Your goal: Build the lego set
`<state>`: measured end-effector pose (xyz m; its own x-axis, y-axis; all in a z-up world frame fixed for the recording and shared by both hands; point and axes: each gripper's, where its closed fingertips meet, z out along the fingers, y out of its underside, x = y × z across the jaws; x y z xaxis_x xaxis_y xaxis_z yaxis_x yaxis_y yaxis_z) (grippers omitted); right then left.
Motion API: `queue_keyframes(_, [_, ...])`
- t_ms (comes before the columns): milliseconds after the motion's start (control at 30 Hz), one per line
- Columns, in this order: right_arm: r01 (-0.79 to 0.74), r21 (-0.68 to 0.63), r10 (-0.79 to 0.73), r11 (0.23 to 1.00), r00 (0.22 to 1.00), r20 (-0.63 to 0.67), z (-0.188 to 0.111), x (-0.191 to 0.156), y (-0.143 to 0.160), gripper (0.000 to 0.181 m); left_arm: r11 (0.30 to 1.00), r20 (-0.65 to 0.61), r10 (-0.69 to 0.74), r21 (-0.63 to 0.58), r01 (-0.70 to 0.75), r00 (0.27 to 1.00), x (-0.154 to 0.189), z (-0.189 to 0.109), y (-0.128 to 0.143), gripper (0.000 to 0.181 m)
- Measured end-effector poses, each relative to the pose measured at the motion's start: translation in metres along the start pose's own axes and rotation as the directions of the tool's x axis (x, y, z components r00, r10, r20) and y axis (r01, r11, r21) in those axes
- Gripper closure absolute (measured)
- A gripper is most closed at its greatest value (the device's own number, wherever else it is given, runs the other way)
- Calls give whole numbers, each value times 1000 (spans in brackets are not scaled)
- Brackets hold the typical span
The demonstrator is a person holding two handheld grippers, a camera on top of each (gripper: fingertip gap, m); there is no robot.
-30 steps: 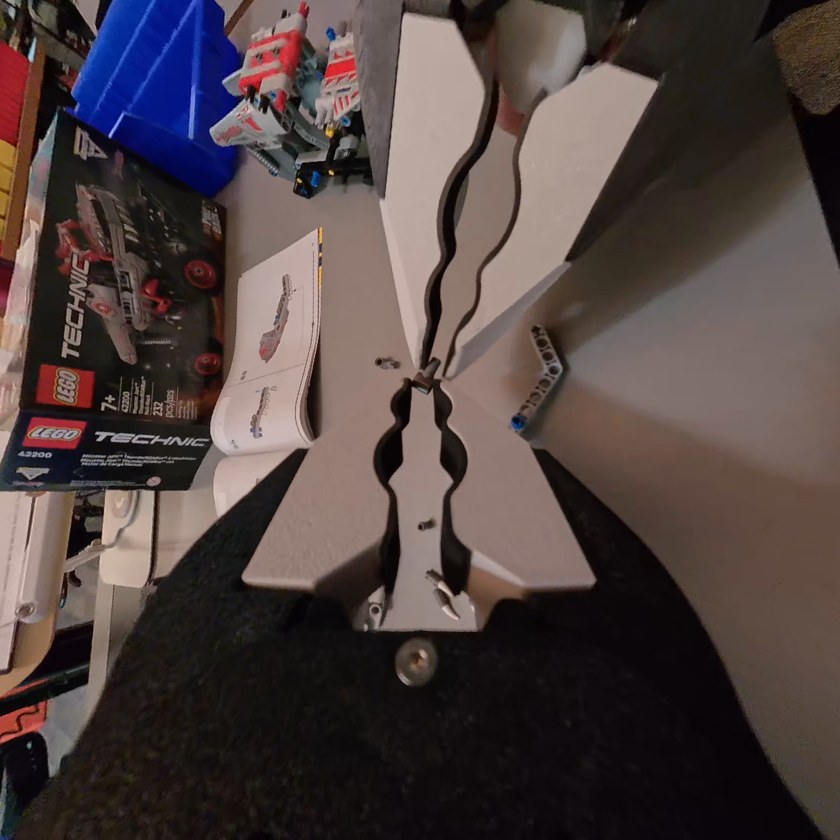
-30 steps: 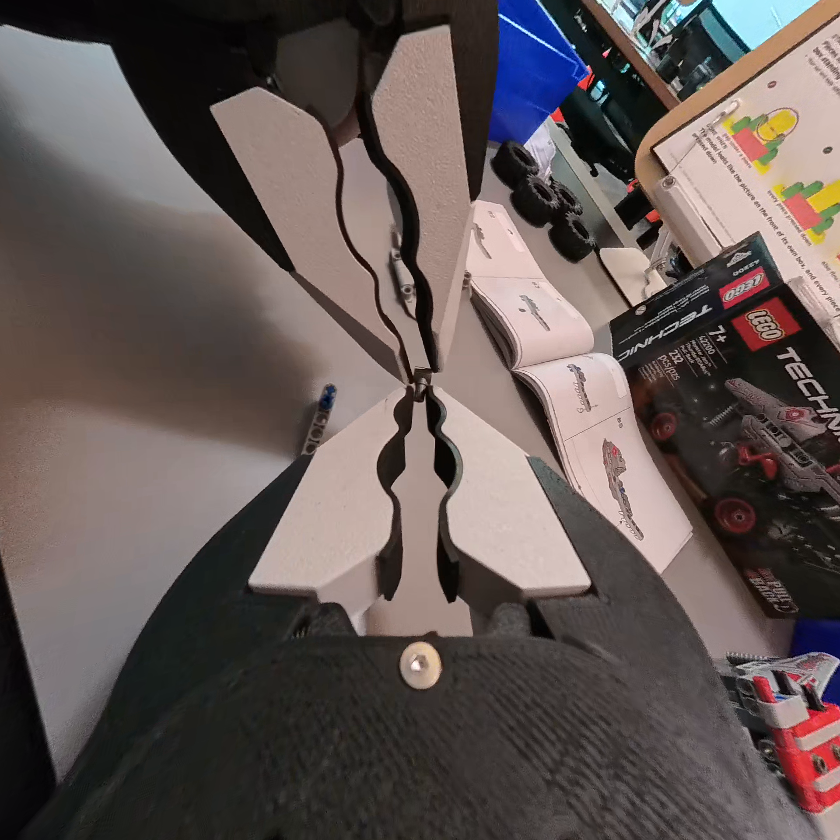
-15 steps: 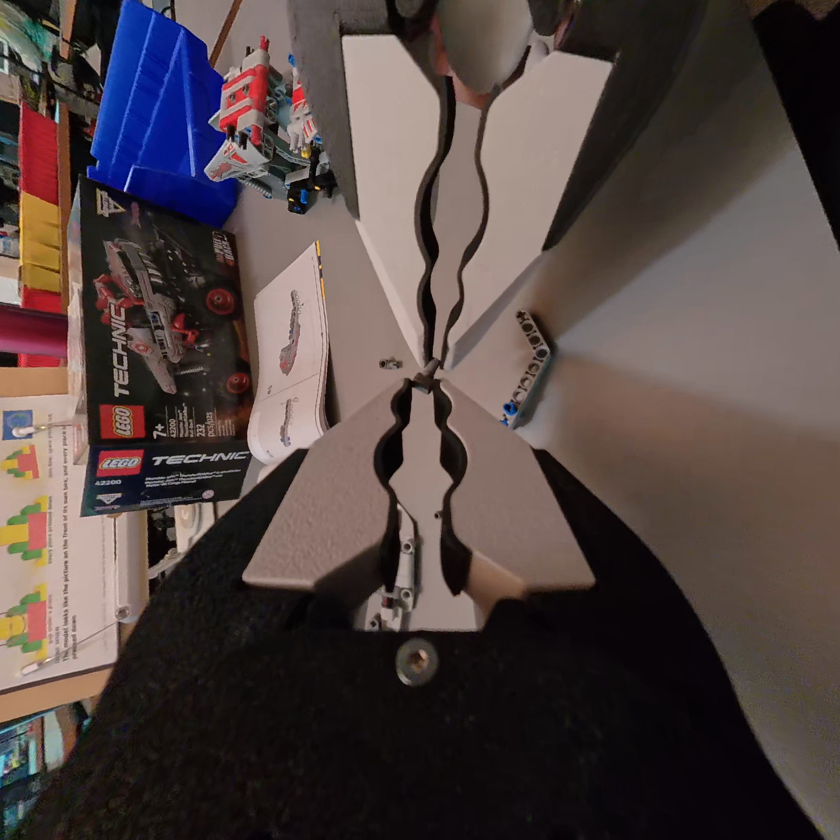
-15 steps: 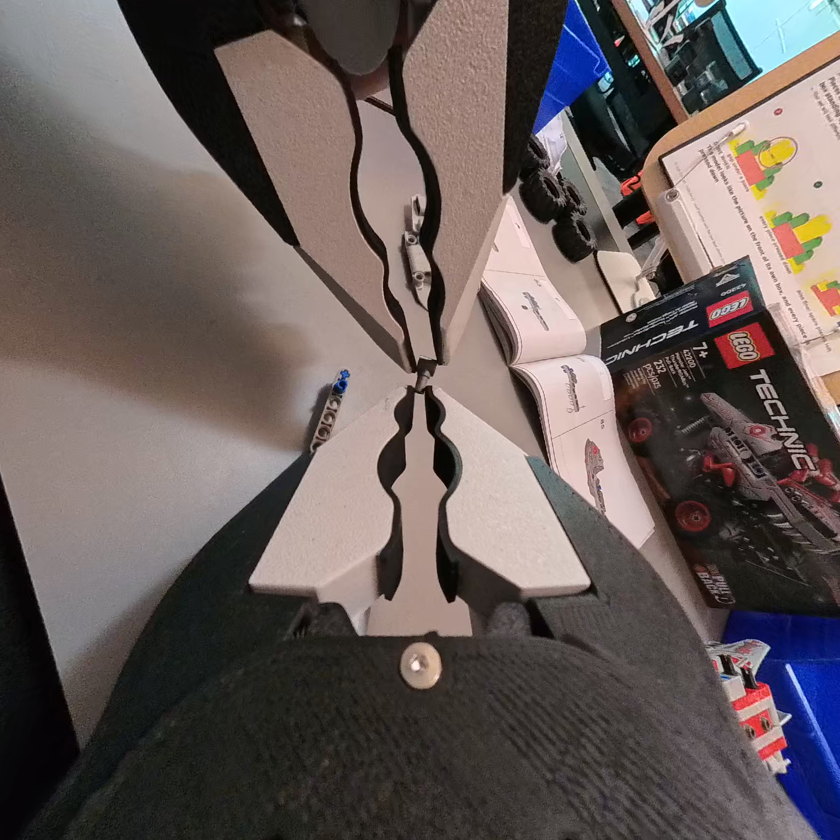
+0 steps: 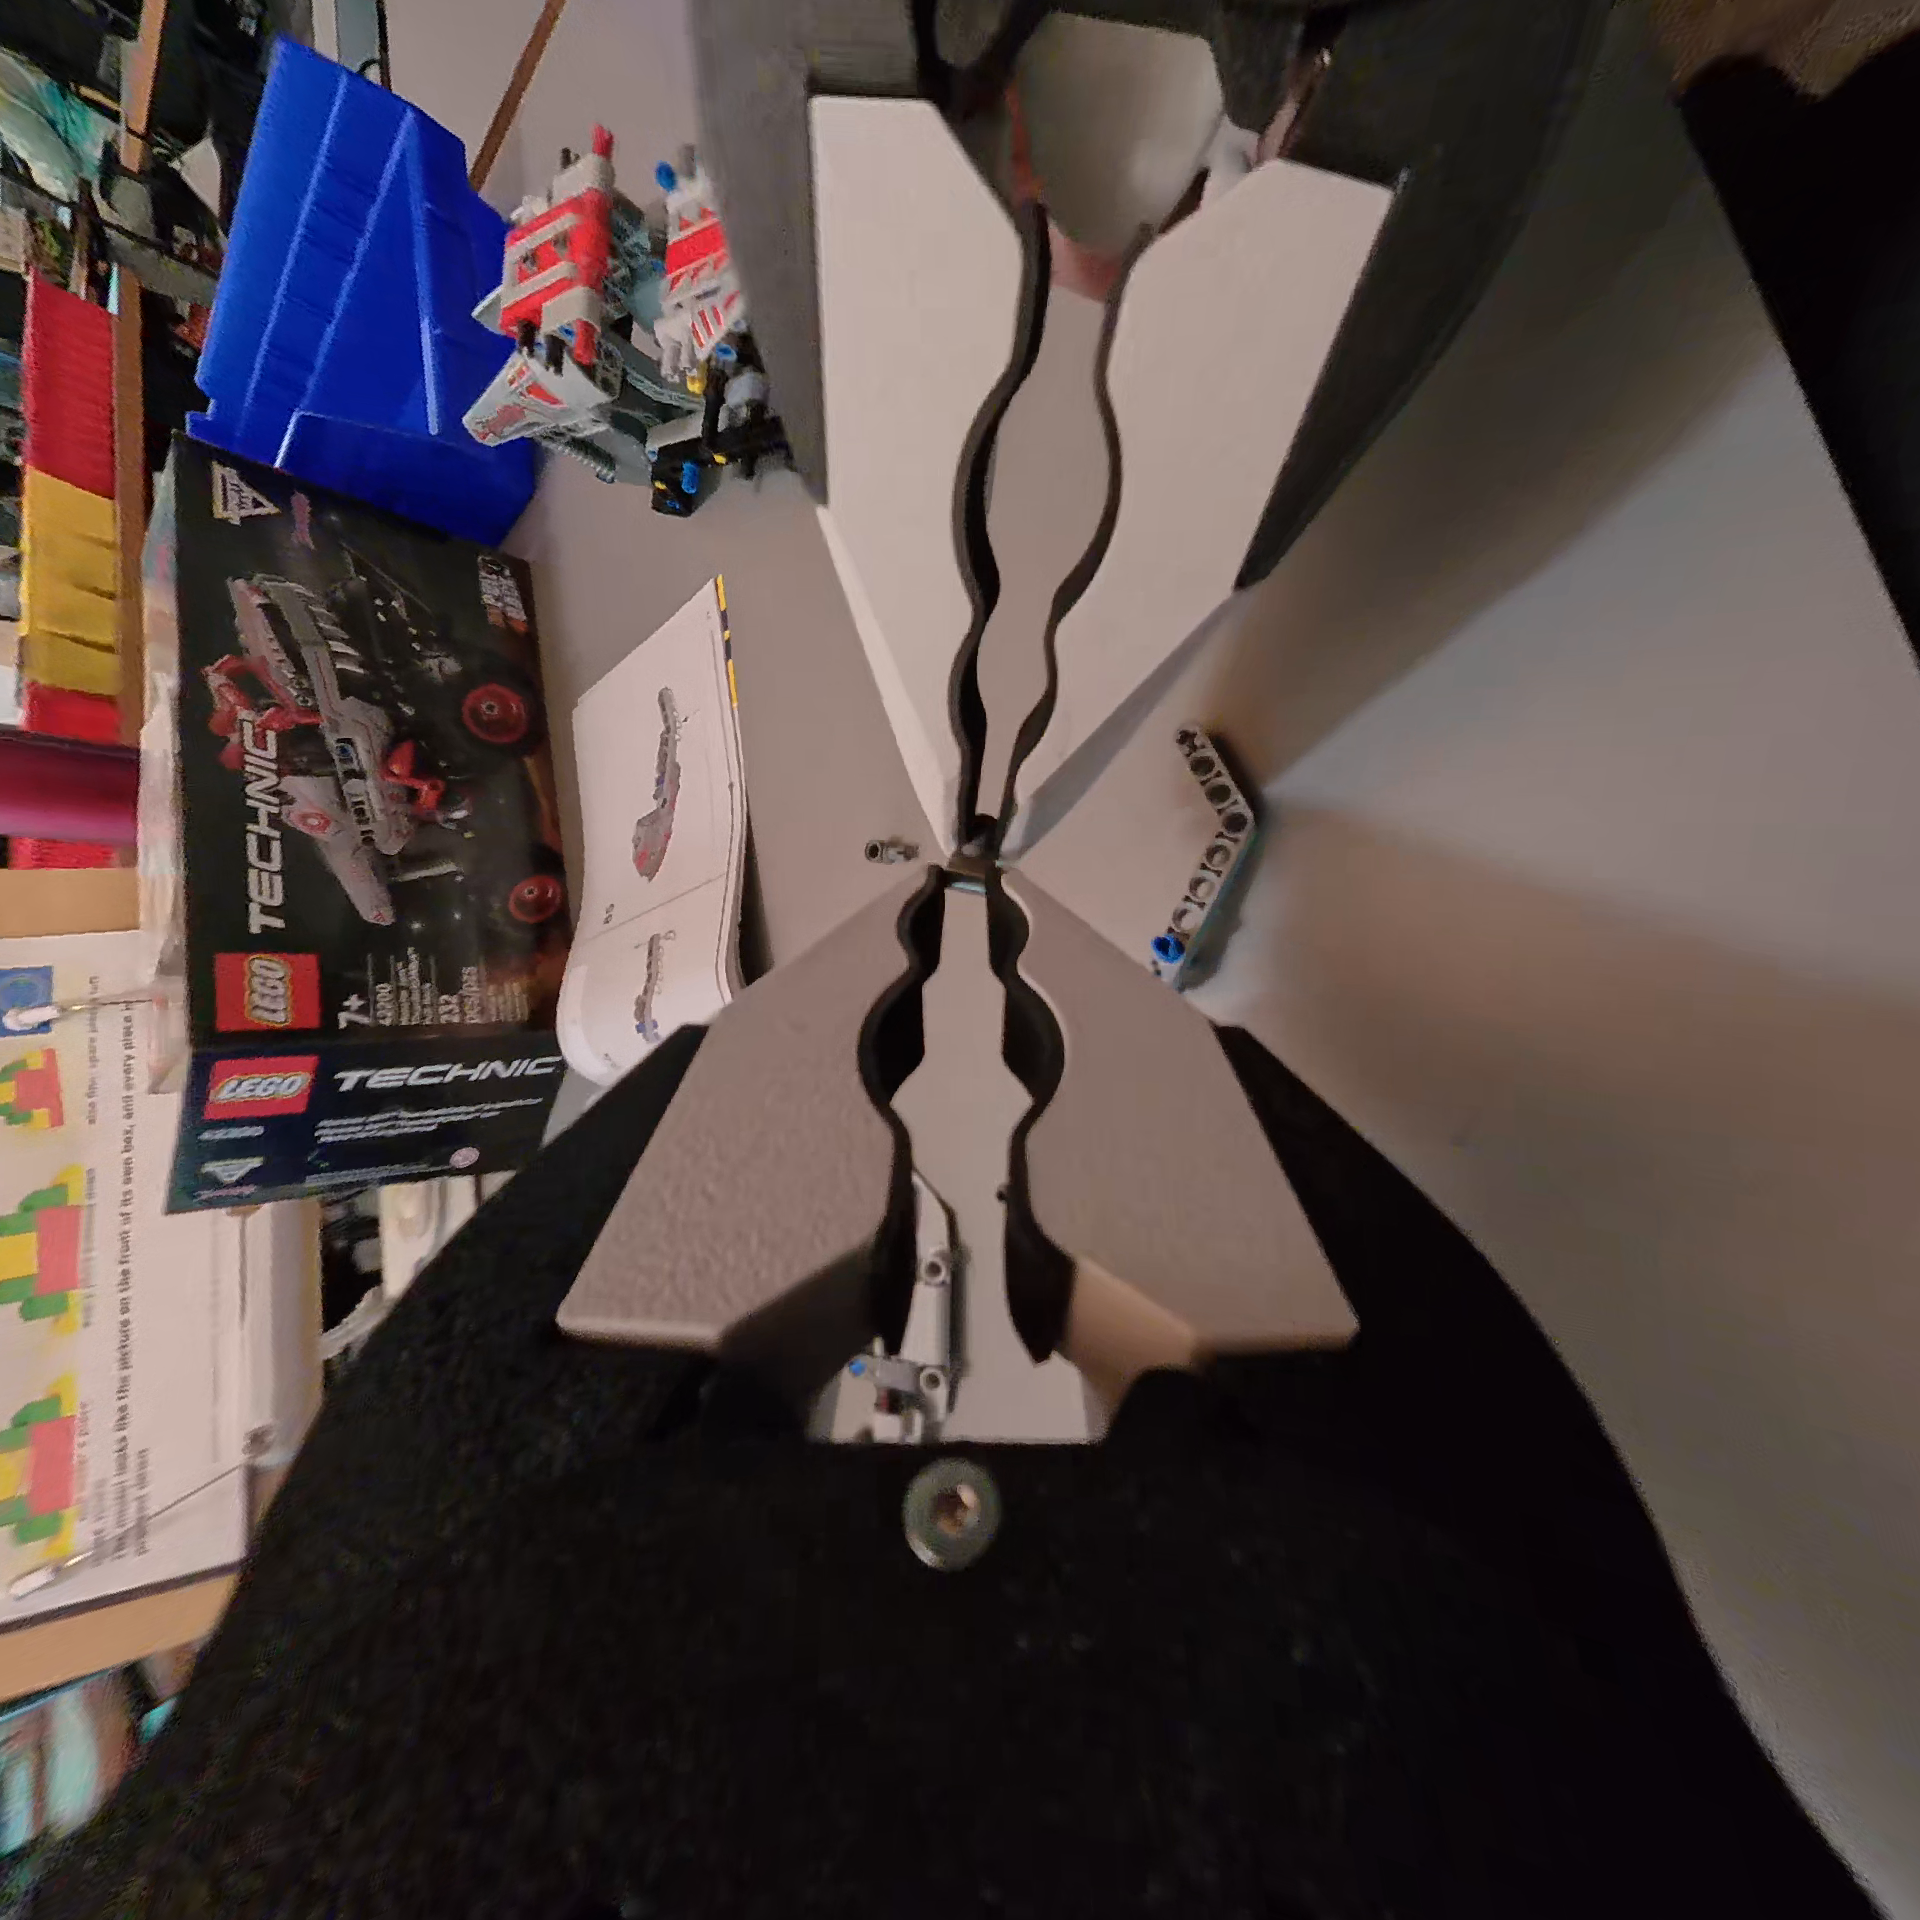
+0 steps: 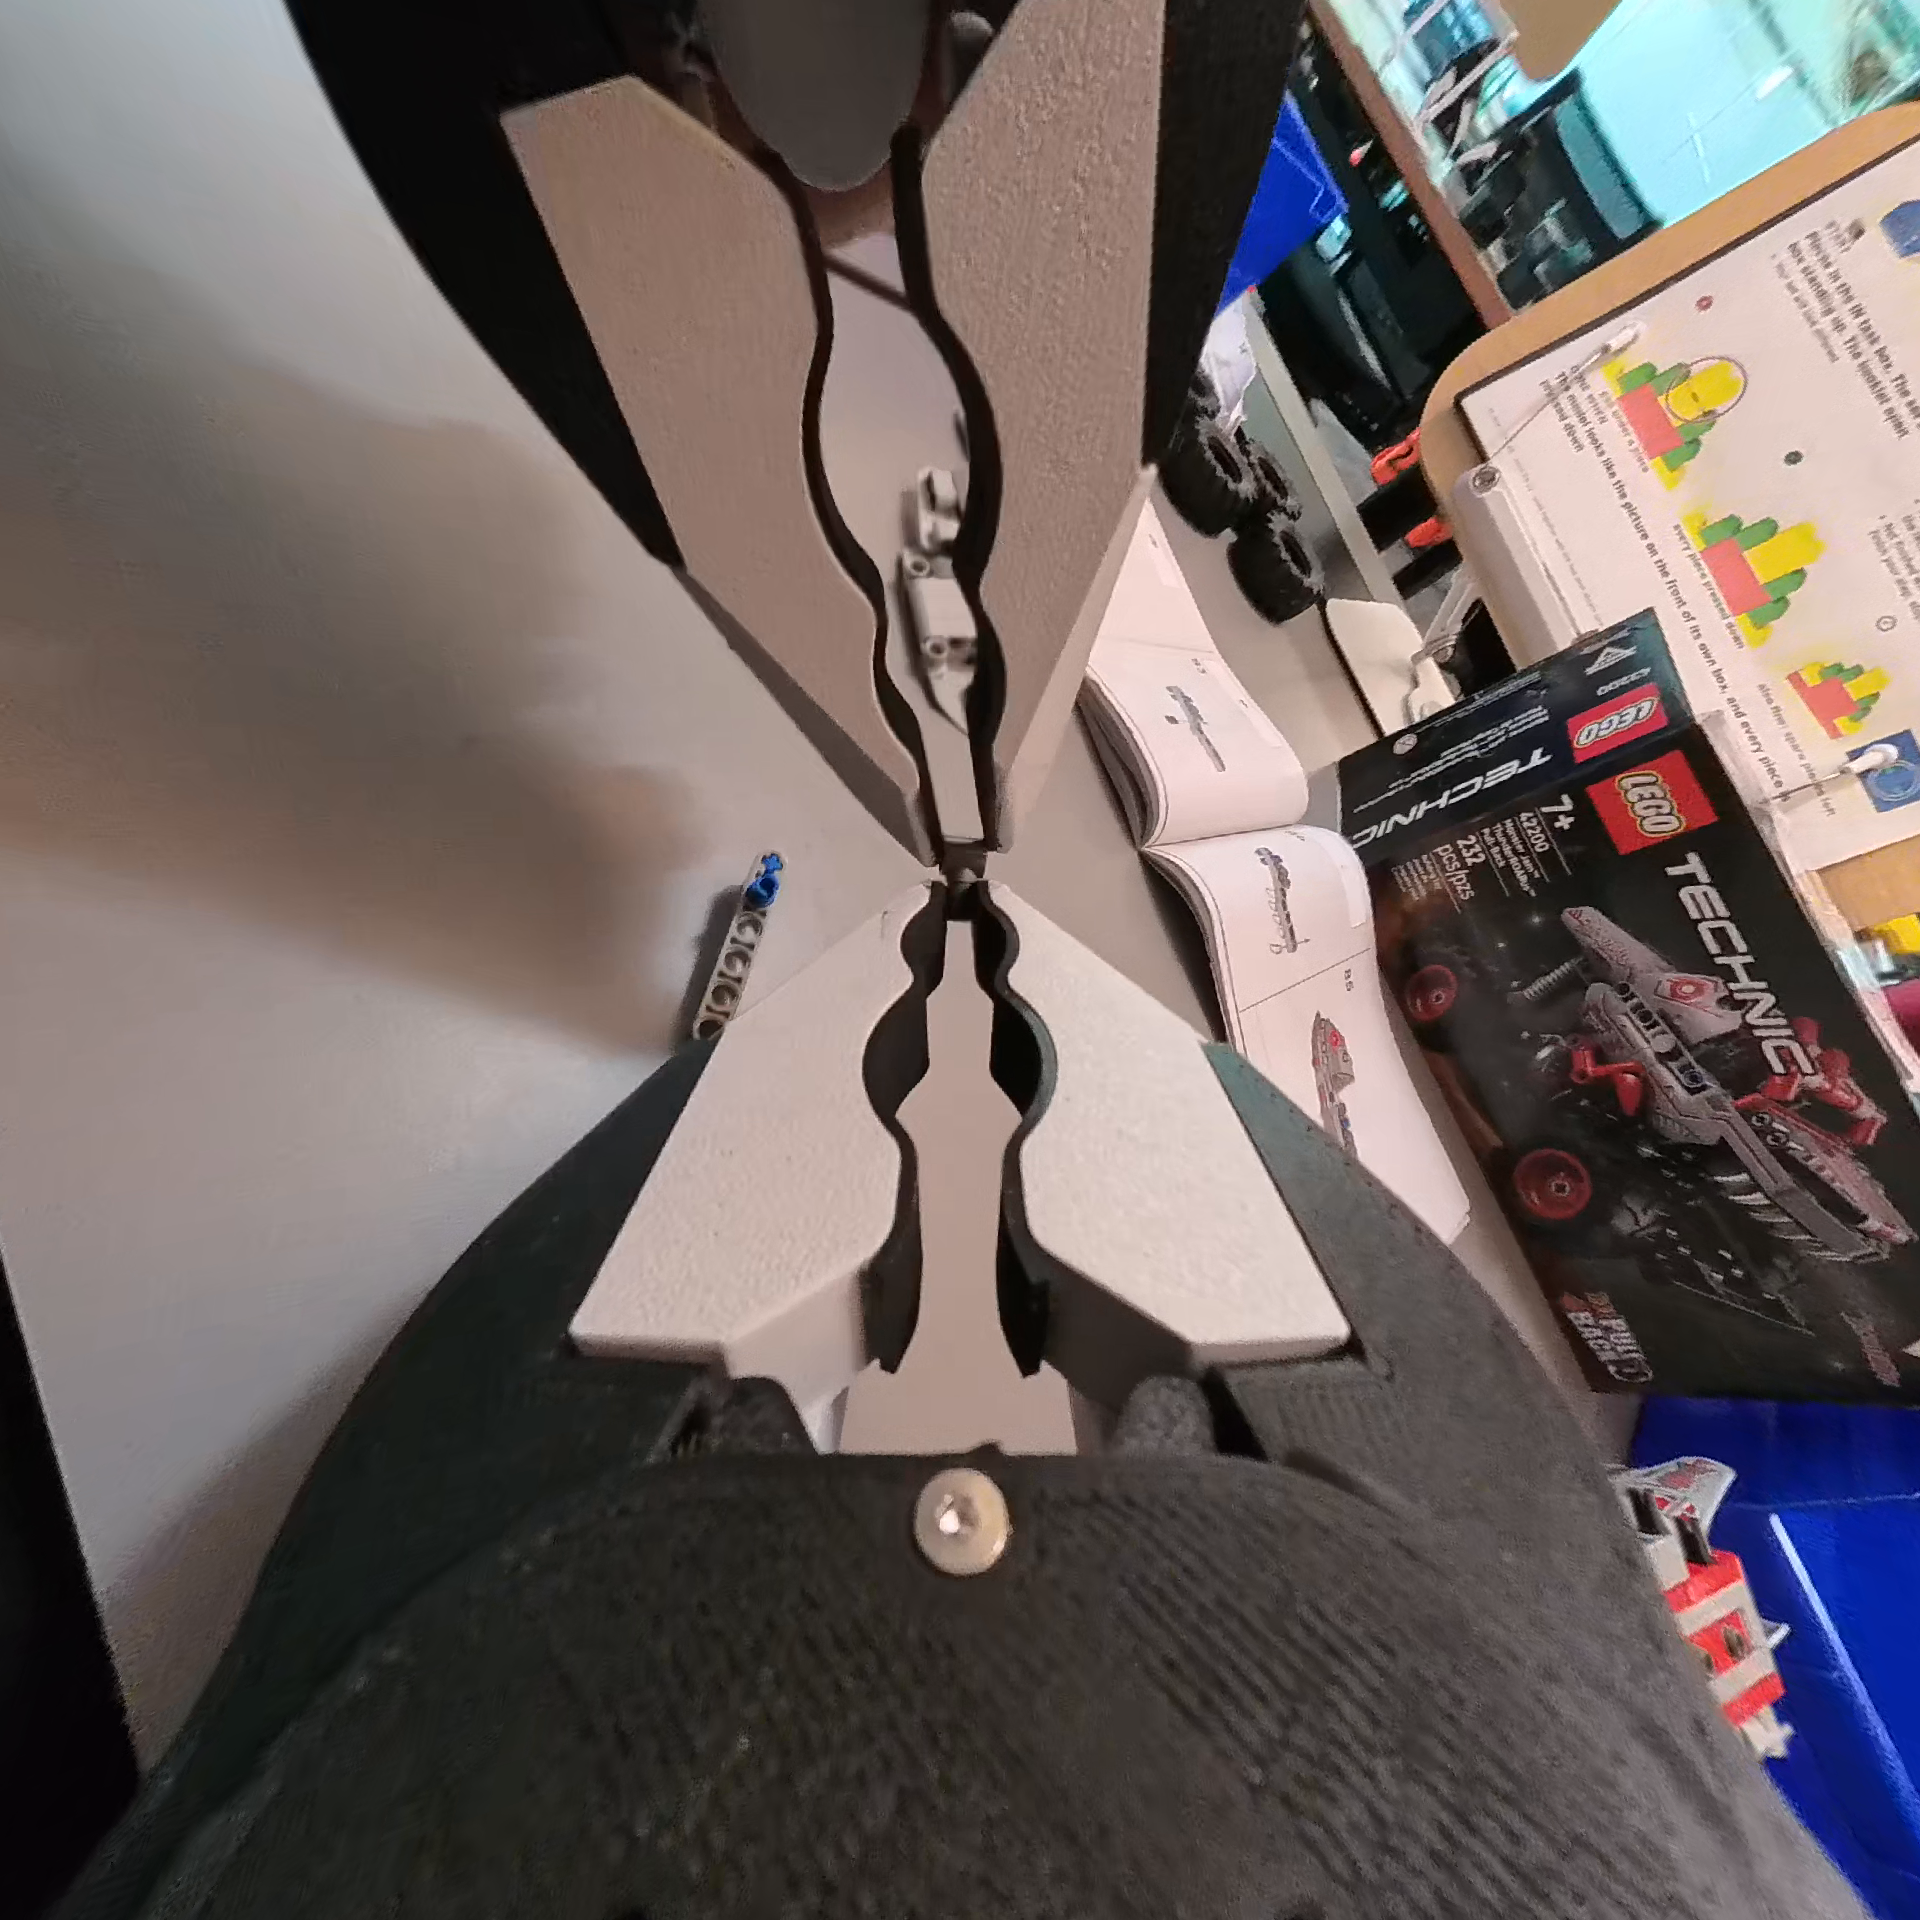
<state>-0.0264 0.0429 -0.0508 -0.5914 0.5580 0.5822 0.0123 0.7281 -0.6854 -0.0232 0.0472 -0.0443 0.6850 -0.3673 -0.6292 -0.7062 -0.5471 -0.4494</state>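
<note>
left tongs (image 5: 971,878) and right tongs (image 6: 964,883) meet tip to tip above the table (image 5: 1558,935), both pinched narrow on one small dark pin (image 5: 975,860), likely for a handover or regrip.

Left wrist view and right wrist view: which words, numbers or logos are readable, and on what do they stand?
Writing not transcribed; bearers only.
Black set box: logos, words, numbers on front and side.
Open instruction booklet: tiny page numbers.
White sheet with brick pictures: small print.
Left gripper, right gripper, small pin between them: none.
</note>
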Motion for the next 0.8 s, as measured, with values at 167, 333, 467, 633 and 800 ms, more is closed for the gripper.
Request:
queue_keyframes(167, [-4,117,2,993,1000,16,-4,-4,-8,179,991,-105,-36,122,49,994,8,-8,-6,176])
queue_keyframes(333, [-17,180,9,984,999,45,-8,-9,-15,179,984,-155,-50,160,75,987,10,-11,-7,176])
queue_keyframes(467, [-37,208,31,977,999,33,-9,-5,-17,179,975,-151,-74,196,103,986,6,-13,-10,176])
queue_keyframes(633, [-49,232,38,971,998,52,-12,-6,-19,179,974,-179,-75,198,110,981,8,-14,-10,176])
queue_keyframes(800, [-65,250,53,966,997,52,-13,-5,-20,179,965,-197,-84,228,129,977,7,-17,-13,176])
